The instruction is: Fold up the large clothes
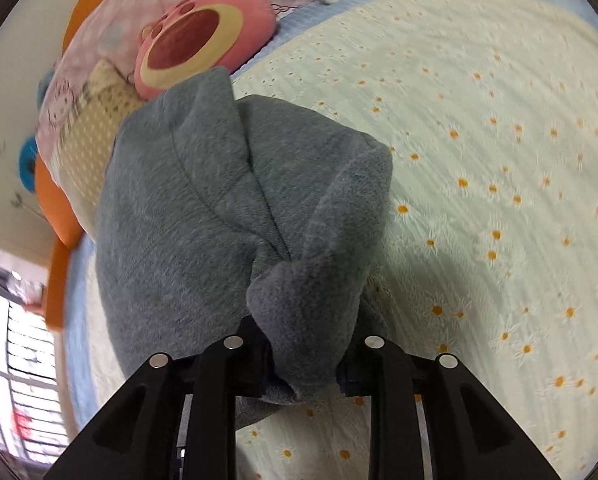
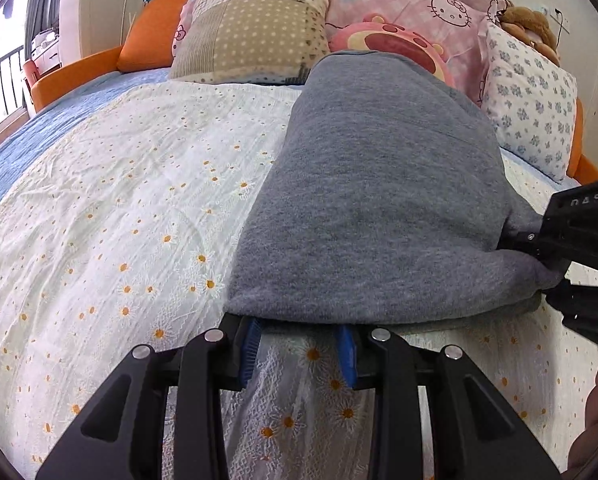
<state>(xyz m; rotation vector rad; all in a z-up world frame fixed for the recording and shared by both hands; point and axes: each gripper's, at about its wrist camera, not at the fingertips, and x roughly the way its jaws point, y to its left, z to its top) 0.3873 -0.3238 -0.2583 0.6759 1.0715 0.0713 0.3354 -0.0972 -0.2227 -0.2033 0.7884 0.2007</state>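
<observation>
**Grey fleece garment folded on the daisy bedspread**

The left gripper [image 1: 305, 364] clenches a bunched corner of the grey fleece garment [image 1: 187, 216]. The right gripper [image 2: 299, 354] sits at the garment's near hem, blue pads [image 2: 249, 346] parted, gripping nothing visible. Beyond lie the daisy bedspread [image 2: 99, 200] and pillows [image 2: 251, 36].

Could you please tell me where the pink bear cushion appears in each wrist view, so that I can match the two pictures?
Left wrist view: the pink bear cushion lies upper left, tilted, just above the grey garment.
Right wrist view: the cushion sits at top centre-right, partly hidden behind the garment.
Shared landmark: the beige dotted pillow, beside the cushion in both.
</observation>
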